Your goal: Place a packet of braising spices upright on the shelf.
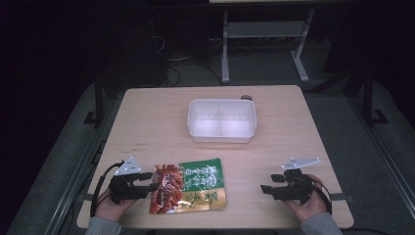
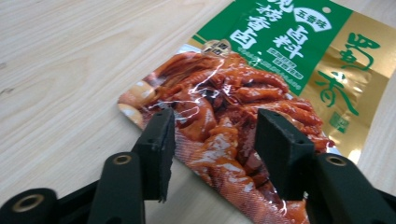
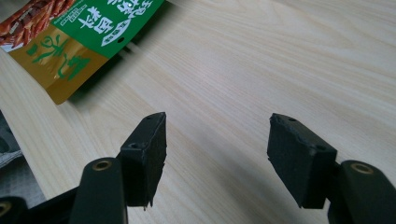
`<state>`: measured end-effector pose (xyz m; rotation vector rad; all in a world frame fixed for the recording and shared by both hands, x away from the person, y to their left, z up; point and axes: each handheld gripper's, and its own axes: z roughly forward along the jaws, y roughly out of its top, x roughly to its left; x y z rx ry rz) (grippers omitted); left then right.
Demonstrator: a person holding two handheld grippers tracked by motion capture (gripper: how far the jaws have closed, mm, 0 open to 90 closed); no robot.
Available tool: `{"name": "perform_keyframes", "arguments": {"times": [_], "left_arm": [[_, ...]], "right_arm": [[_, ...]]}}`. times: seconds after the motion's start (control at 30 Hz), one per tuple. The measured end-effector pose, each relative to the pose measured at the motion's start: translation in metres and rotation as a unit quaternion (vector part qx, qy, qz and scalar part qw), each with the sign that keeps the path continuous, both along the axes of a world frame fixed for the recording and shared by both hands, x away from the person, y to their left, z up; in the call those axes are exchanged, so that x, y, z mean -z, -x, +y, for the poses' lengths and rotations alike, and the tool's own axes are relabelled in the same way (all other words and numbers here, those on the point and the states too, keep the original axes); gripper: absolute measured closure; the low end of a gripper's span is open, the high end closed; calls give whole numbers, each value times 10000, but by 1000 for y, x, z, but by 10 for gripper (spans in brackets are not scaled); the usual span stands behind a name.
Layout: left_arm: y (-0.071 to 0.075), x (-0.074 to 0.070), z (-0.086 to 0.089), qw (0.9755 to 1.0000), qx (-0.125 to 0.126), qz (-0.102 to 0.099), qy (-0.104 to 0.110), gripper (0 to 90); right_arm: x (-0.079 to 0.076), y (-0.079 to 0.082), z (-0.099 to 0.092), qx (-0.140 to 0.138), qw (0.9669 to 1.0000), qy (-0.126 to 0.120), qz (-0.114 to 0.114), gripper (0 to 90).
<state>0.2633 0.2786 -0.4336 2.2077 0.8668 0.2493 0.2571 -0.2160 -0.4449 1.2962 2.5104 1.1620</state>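
Two grippers are at work for me, and the left gripper (image 1: 147,187) is the one that matters now: its jaws stand part-way spread and straddle the near edge of the snack pouch (image 1: 190,185), the pads (image 2: 161,140) not yet pressing on the film as far as I can tell. In the left gripper view the pouch (image 2: 252,88) lies flat on the wooden table (image 1: 156,122) straight ahead of the jaws, its red printed end between them and the green and gold end farther out. I judge the step in hand to be pinching that edge so the pouch can be lifted, probably toward the white divided container (image 1: 221,120) well ahead of both tools.

To do it well I want one pad under the edge, not both on top of it, so I tilt the tool slightly and let the lower pad slide along the table beneath the film before closing. I bite deep enough past the seal that the glossy film does not slip out.

My right gripper (image 1: 269,188) hangs wide apart over bare table, holding nothing, with the pouch's gold corner (image 3: 56,60) well off to its far left; I keep it clear
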Motion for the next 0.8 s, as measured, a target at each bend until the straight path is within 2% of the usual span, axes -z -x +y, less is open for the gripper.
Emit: {"name": "perform_keyframes", "arguments": {"times": [0.3, 0.47, 0.8], "left_arm": [[2, -1, -6, 9998, 196, 21, -8, 599], [2, -2, -8, 9995, 322, 40, -7, 681], [2, 1, -18, 9973, 692, 173, -166, 815]], "right_arm": [[0, 0, 3, -20, 10000, 14, 5, 370], [0, -1, 5, -40, 10000, 9, 3, 370], [-4, -5, 16, -166, 9999, -18, 11, 375]]}}
